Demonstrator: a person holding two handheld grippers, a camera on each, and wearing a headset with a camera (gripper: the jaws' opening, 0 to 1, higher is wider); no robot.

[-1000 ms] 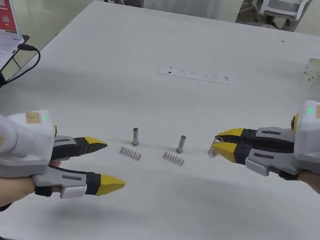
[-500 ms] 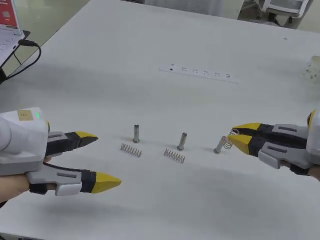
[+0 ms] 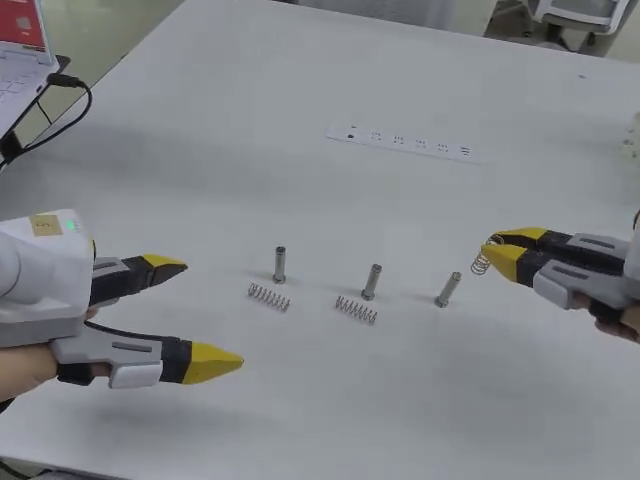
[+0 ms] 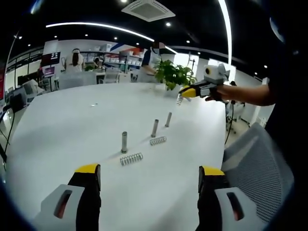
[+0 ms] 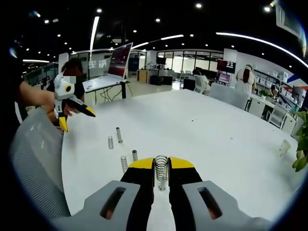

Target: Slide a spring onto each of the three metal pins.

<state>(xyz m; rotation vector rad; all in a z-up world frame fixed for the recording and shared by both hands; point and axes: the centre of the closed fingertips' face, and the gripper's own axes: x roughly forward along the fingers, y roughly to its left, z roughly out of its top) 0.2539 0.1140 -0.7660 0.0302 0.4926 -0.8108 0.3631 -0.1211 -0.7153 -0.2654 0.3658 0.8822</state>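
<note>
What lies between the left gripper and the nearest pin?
A loose spring, lying flat just before the pin; the left gripper view shows it.

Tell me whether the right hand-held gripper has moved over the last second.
Yes. The right hand-held gripper, shut on a spring, has drawn back to the right and upward in the head view, away from the rightmost pin it was beside.

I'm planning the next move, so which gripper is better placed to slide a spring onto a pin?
Right, probably. The right gripper is shut on a spring, close to the rightmost pin. The left gripper is open and empty, farther from any pin.
</note>
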